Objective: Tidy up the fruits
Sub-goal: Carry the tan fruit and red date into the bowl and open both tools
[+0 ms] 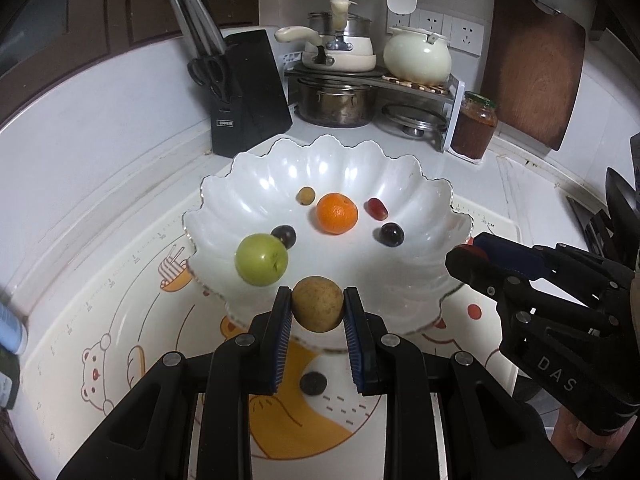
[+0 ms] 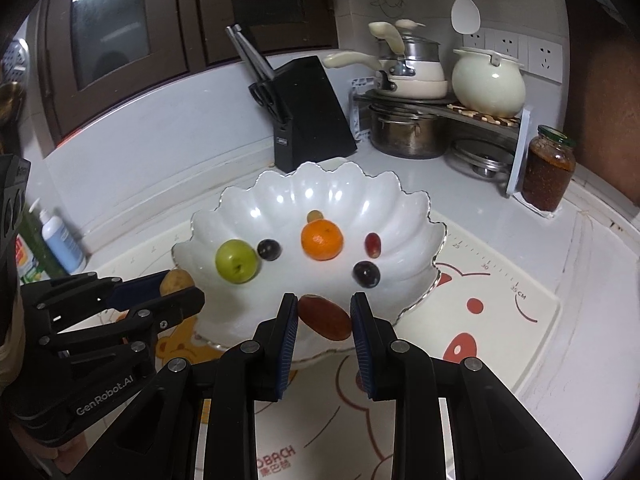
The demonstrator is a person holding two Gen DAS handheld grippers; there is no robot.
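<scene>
A white scalloped bowl sits on a cartoon mat. It holds an orange, a green fruit, two dark grapes, a red grape and a small tan fruit. My left gripper is shut on a tan-brown round fruit above the bowl's near rim. My right gripper is shut on a reddish-brown oval fruit over the near rim.
One dark fruit lies on the mat under my left gripper. A knife block, stacked pots, a sauce jar and a cutting board stand behind the bowl. Bottles stand at left.
</scene>
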